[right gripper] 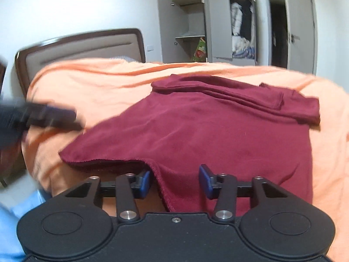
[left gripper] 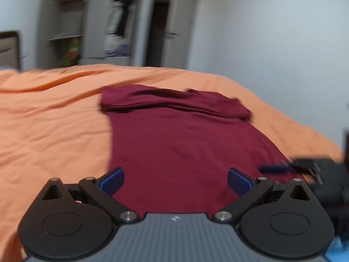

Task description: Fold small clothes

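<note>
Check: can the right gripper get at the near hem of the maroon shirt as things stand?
Probably yes. The right gripper is open with the maroon shirt hem hanging between its fingers; nothing blocks it. The left gripper sits off to the side.

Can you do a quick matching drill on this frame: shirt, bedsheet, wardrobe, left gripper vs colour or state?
Column 1:
1. shirt
2. bedsheet
3. wardrobe
4. left gripper

Column 2:
a. doors standing open
b. orange
c. open, over the near hem
d. maroon, sleeves folded in across the top

Pairs: 1-d, 2-b, 3-a, 4-c
</note>
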